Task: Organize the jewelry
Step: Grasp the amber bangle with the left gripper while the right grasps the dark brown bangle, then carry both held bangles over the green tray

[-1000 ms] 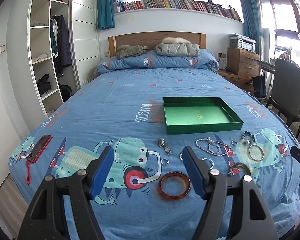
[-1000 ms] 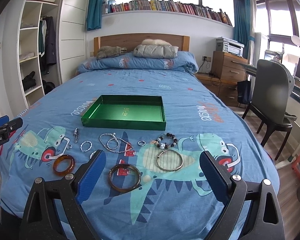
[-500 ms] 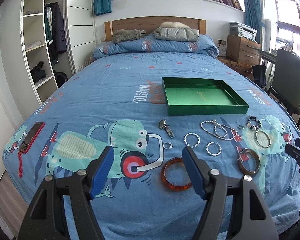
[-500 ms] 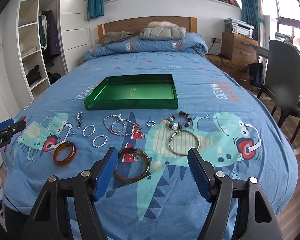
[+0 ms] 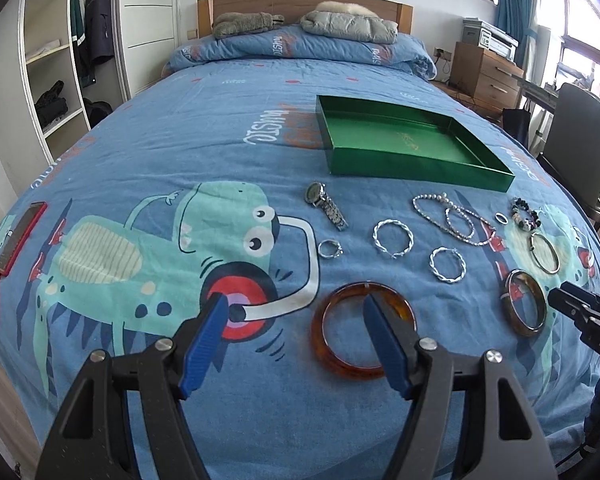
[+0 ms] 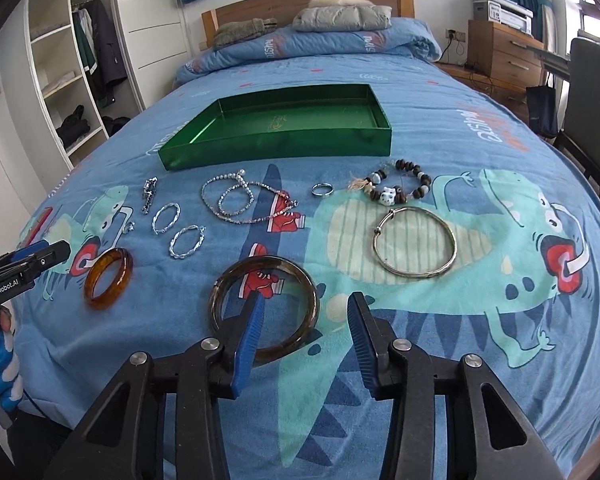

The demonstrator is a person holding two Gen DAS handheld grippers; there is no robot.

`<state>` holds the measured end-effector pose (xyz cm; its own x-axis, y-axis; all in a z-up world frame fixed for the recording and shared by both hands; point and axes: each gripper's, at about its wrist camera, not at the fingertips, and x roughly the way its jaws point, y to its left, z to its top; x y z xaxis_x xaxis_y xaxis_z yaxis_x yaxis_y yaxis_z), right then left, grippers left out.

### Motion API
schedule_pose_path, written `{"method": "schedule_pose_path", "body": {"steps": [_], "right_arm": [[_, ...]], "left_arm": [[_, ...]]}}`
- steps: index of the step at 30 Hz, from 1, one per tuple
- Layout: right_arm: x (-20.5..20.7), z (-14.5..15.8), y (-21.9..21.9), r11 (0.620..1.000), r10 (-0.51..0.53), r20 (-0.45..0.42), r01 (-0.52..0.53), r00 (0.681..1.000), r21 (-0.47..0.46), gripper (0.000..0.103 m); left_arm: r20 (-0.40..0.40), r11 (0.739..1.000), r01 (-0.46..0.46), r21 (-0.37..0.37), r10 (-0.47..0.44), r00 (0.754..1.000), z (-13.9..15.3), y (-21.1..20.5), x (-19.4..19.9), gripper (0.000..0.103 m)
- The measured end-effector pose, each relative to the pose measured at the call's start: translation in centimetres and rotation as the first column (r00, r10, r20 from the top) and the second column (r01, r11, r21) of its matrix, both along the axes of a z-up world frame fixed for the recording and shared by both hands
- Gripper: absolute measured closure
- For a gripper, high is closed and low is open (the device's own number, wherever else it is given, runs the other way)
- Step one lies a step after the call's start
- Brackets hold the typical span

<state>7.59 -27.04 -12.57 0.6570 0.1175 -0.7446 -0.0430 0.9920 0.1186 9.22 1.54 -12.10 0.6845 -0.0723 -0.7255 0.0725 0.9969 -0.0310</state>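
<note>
Left wrist view: the left gripper (image 5: 294,310) had dropped in close over the last second, fingers apart, its right pad over the amber bangle (image 5: 362,326), so a first pick looked near. The green tray (image 5: 420,166) held nothing.

Right wrist view: the right gripper (image 6: 304,310) had narrowed but was open around the dark bangle's (image 6: 264,308) right rim. Counted: three bangles, two twisted hoops (image 6: 166,218), two rings, one watch, one chain, one bead bracelet (image 6: 396,188).
</note>
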Motion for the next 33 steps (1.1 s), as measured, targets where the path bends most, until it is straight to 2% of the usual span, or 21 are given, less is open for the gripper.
{"method": "schedule_pose_path", "body": {"steps": [8,15,20,22,24,26,28,33], "right_arm": [[1.6,-1.7,0.3,1.0,0.024,-0.038,-0.023,0.999,0.015,0.064],[2.4,-2.9,0.7,0.999,0.04,-0.069,-0.04,0.997,0.003,0.071],[2.8,-3.4,1.3,0.998,0.057,-0.083,-0.06,0.995,-0.031,0.072],[3.0,-3.5,1.5,0.997,0.064,-0.089,-0.068,0.994,-0.045,0.073],[3.2,-3.7,1.7,0.994,0.077,-0.092,-0.083,0.993,-0.068,0.075],[3.2,-3.7,2.0,0.992,0.087,-0.088,-0.095,0.992,-0.089,0.079],[3.3,-3.8,2.1,0.991,0.084,-0.078,-0.091,0.993,-0.094,0.092],[2.8,-3.4,2.1,0.991,0.081,-0.03,-0.084,0.996,-0.108,0.093]], "left_arm": [[-0.042,0.999,0.024,0.024,-0.023,0.999,-2.0,-0.9,1.3,0.039],[-0.128,1.0,0.023,-0.006,-0.024,0.992,-4.6,-0.4,2.4,0.067],[-0.129,0.997,0.061,0.052,-0.054,0.99,-5.3,-1.6,2.6,0.073],[-0.127,0.995,0.075,0.072,-0.066,0.99,-5.4,-2.1,2.8,0.079],[-0.122,0.993,0.086,0.086,-0.075,0.99,-5.5,-2.6,3.0,0.088],[-0.108,0.989,0.09,0.119,-0.078,0.991,-5.5,-3.3,3.0,0.091],[-0.094,0.986,0.085,0.141,-0.072,0.993,-5.4,-3.5,2.8,0.091],[-0.048,0.98,0.06,0.191,-0.052,0.997,-4.6,-3.8,2.0,0.093]]}}
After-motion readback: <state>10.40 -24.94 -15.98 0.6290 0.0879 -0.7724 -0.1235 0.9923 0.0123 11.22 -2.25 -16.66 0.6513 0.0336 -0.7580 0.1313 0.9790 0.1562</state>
